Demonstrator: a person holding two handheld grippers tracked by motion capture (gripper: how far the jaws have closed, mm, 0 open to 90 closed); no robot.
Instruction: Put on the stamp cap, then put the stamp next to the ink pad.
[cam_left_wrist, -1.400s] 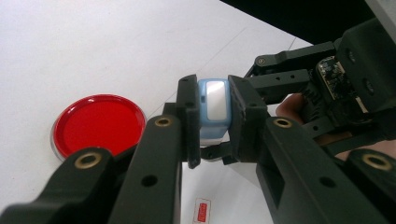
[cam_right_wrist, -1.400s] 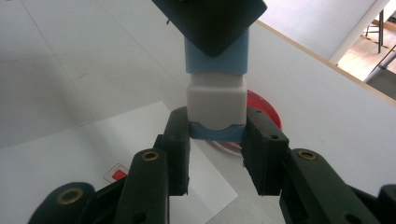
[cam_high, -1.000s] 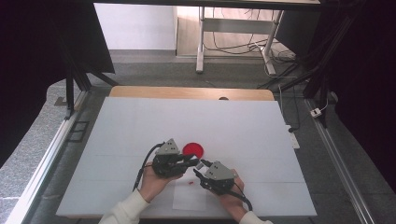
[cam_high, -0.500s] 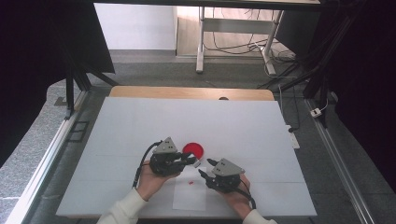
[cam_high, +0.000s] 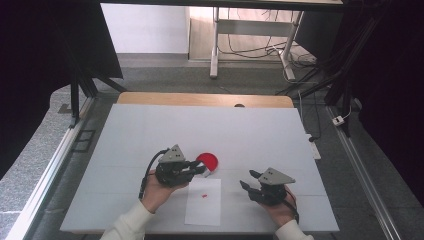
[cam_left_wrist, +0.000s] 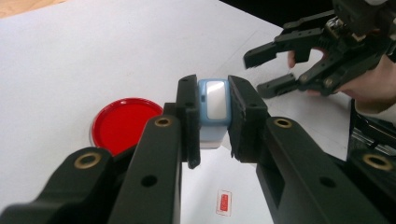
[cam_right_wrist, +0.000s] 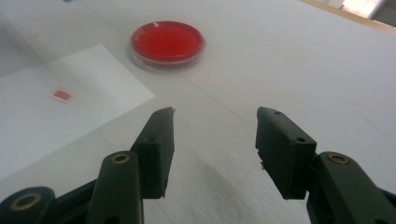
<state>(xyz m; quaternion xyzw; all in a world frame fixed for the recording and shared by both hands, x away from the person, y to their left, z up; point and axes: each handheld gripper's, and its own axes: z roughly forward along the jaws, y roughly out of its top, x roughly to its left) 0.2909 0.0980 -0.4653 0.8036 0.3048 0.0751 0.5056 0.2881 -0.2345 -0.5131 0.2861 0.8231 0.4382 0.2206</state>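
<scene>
Left gripper (cam_left_wrist: 212, 123) clenched on a small pale-blue stamp (cam_left_wrist: 213, 105), I hold it just above the table (cam_high: 150, 130), beside the red ink pad (cam_high: 207, 161) near the front edge. My right gripper (cam_right_wrist: 212, 140) hangs released, empty. One red mark (cam_high: 204, 195) already sits on the paper (cam_high: 204, 210) at the front edge; whether more stamping remains, I cannot tell.
</scene>
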